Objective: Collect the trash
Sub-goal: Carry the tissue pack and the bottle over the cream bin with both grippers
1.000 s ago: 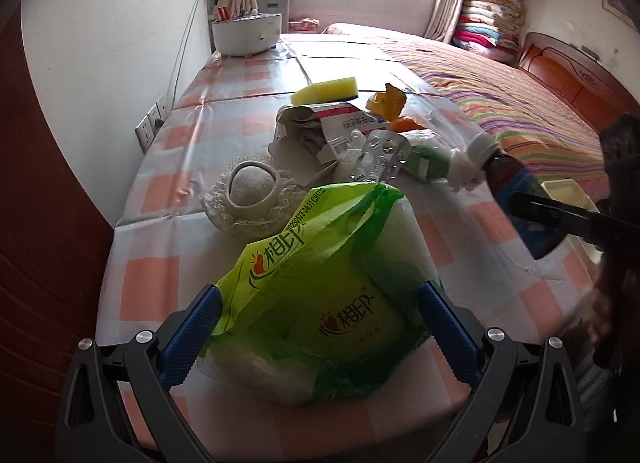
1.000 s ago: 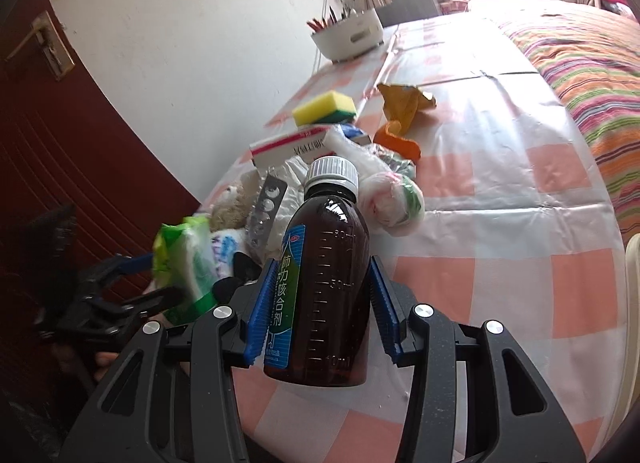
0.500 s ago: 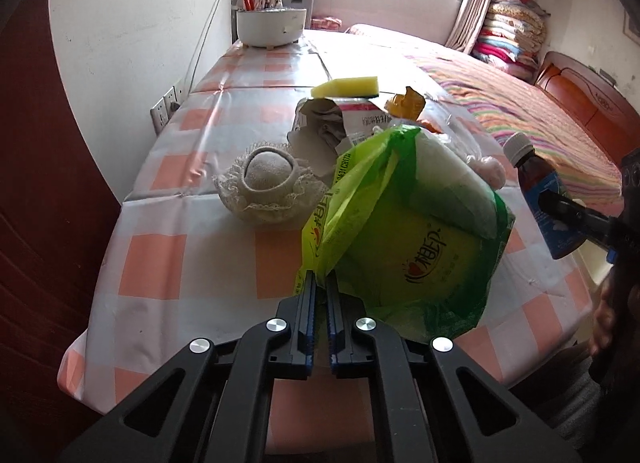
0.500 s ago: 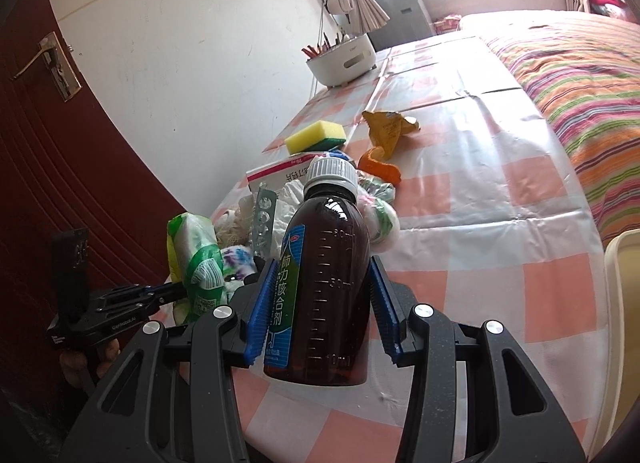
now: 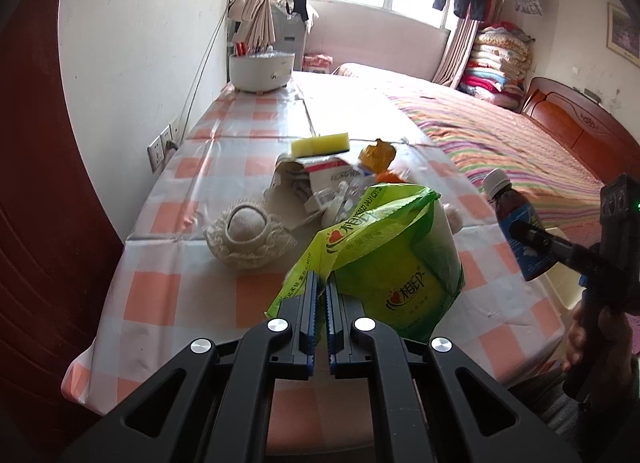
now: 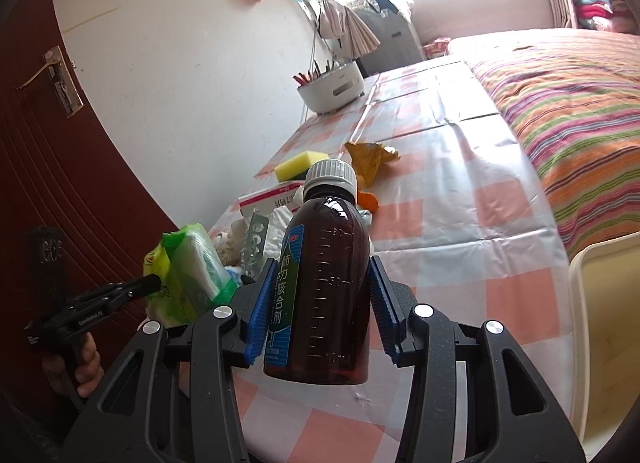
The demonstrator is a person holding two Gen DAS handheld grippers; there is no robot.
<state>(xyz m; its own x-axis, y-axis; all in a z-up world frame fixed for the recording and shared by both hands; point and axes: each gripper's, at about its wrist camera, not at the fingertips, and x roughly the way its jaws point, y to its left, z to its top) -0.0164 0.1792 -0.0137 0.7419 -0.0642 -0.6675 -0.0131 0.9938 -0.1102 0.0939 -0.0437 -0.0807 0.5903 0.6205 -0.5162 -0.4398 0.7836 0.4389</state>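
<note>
Both grippers loaded, trash held above counter (image 5: 160, 295).
Left gripper (image 5: 319, 287) clenched on edge of green tissue pack (image 5: 400, 263); right gripper (image 6: 320, 303) grasping brown syrup bottle (image 6: 324, 283) upright; remaining trash pile (image 5: 320, 183) lies ahead.

Green bag (image 5: 404, 259) hides trash pile's near side; cream bin (image 6: 604, 327) cut off by frame edge

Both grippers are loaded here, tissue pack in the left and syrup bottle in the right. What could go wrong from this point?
1. The left gripper pinches only the thin wrapper edge of the green tissue pack; the plastic could slip or tear and the pack could drop.
2. The right gripper clamps the brown syrup bottle low on its smooth sides; it might tip or slide out.
3. The two loads are close and could collide.
</note>
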